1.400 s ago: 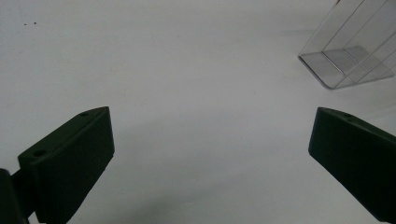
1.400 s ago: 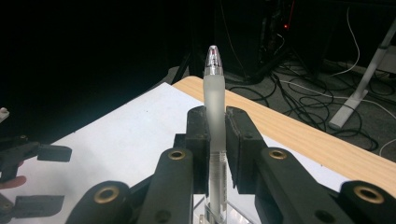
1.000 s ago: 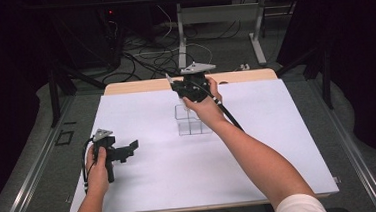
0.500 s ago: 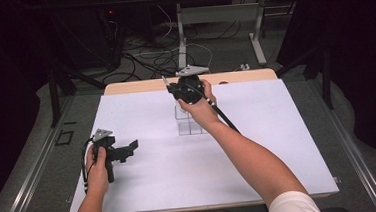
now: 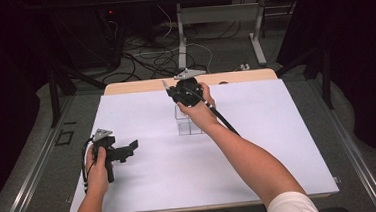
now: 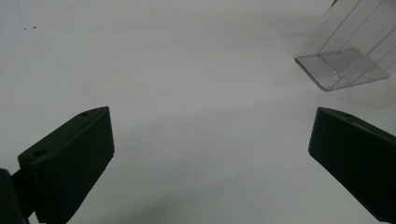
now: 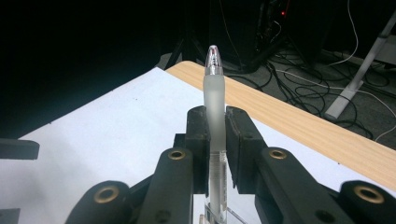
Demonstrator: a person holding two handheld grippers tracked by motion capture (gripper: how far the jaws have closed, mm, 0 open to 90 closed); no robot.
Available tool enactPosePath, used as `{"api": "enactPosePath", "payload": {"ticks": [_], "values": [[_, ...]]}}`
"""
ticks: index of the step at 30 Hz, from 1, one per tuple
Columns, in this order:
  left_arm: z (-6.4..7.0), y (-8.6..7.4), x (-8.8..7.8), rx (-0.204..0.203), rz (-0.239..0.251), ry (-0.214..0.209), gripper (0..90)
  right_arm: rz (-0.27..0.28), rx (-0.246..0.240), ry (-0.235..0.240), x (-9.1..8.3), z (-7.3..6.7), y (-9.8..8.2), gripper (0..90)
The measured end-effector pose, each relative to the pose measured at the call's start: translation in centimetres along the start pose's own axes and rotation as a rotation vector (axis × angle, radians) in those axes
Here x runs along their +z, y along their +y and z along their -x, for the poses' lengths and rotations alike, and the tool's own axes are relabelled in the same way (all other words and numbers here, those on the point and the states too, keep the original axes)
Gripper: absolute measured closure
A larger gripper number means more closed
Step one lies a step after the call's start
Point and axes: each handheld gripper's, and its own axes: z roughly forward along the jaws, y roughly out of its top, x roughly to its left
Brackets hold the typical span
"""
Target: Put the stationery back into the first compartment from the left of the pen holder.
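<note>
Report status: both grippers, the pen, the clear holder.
Right gripper shut on pen, held above clear holder. Left gripper open, low over white table sheet, nothing between its jaws. Nothing in the way around the holder.

The right gripper (image 5: 171,89), clamping the pen (image 7: 214,93), has shifted slightly left above the clear holder (image 5: 188,122).

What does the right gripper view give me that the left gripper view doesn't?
Right gripper view: the right tool clamped on a frosted pen, tip up, with the wooden table edge and floor cables beyond. Left gripper view: the left tool wide open over bare surface, with a clear acrylic holder ahead, apart from it. Both: the white tabletop sheet.
</note>
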Motion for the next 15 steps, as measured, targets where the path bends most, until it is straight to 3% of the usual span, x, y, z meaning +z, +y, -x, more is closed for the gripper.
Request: {"api": "enactPosePath", "payload": {"ticks": [15], "values": [[0.03,-0.08,0.16,0.001,0.010,0.009,0.2,-0.012,0.023,0.016,-0.27,0.03,-0.69,79.7]]}}
